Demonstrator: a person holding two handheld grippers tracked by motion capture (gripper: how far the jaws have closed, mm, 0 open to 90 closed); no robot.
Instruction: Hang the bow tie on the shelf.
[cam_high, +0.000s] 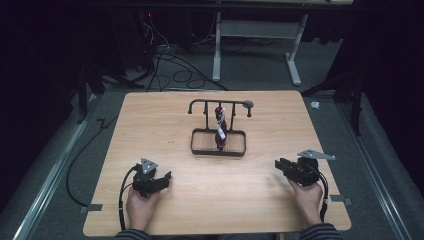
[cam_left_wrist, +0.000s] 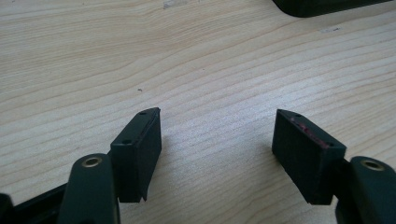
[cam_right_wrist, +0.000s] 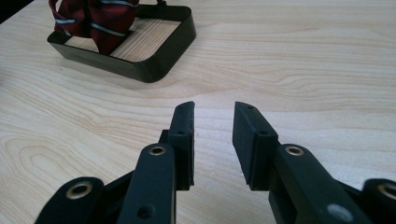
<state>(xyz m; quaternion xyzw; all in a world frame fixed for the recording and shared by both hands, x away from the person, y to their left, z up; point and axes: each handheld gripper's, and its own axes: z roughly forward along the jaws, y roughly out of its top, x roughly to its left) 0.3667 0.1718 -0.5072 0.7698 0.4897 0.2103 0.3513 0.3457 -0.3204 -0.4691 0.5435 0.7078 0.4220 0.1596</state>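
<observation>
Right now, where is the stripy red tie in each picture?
High view: the tie hangs on the black stand, mid-table.
Left gripper view: no tie; a corner of the stand at top right.
Right gripper view: tie at top left.
Shared landmark: the stand's base.

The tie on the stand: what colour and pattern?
Dark red tie with thin pale stripes; right gripper view shows it best.

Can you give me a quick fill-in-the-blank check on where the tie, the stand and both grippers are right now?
1. The red striped tie hangs on a black ____.
2. Both grippers rest on the wooden ____.
3. The left gripper has its jaws ____.
4. The right gripper holds ____ between its jaws.

Missing words: stand; table; open; nothing
</observation>
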